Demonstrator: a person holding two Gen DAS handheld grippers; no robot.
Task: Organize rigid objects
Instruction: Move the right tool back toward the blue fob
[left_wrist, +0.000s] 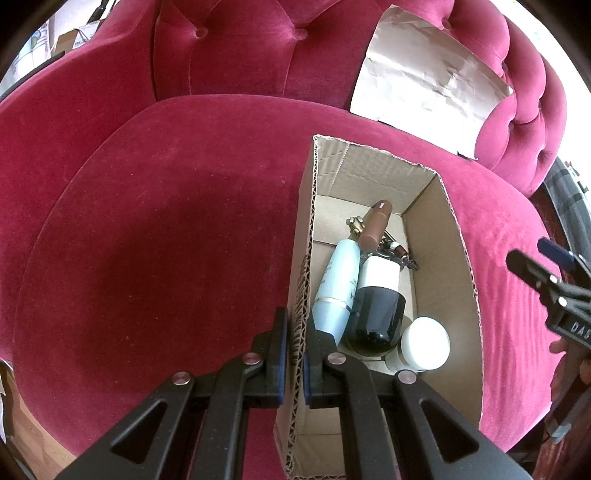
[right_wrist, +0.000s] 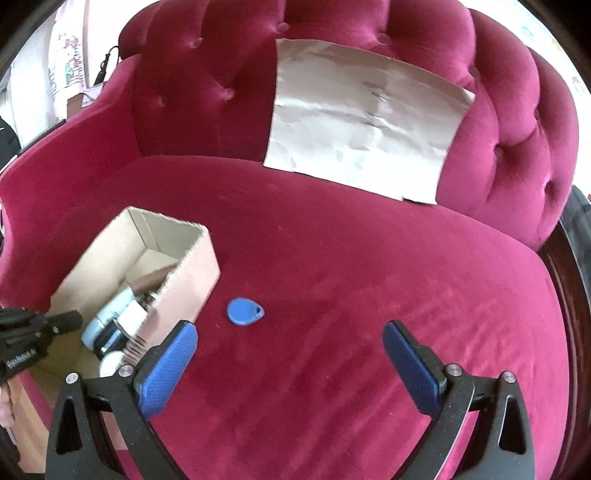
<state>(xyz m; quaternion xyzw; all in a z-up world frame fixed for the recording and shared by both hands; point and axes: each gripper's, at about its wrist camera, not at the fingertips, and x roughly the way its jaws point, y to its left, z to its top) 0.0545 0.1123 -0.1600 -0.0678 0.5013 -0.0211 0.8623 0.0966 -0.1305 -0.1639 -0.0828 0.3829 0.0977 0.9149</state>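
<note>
- Velvet covers everything we work on: a crimson, button-tufted armchair (right_wrist: 332, 258) whose broad seat cushion fills both views, its padded back and arms curving round behind.
- We see a creased sheet of pale paper (right_wrist: 365, 118) leaning against the chair back, its lower edge on the rear of the seat.
- An open cardboard box (left_wrist: 458, 236) sits on the seat, left of centre from our right wrist camera.
- Inside the box lie a pale blue tube (left_wrist: 338, 284), a black-and-white bottle (left_wrist: 376, 306), a brown cylindrical stick (left_wrist: 376, 225), a white round jar (left_wrist: 424, 343) and some small metal pieces we cannot identify.
- Our left gripper (left_wrist: 294, 354) is pinched tight on the box's near-left corrugated wall, one finger outside and one inside.
- Our right gripper (right_wrist: 290, 354) is spread wide with nothing between its blue pads (right_wrist: 166, 369), hanging over bare velvet.
- A small blue teardrop-shaped tag (right_wrist: 244, 312) lies flat on the cushion just beside the box's right wall, ahead of the right gripper and apart from both fingers.
- Beyond the chair we glimpse a bright room: light walls, a cartoon print at the upper left, a strip of wooden floor (left_wrist: 33, 439) at the lower left.
</note>
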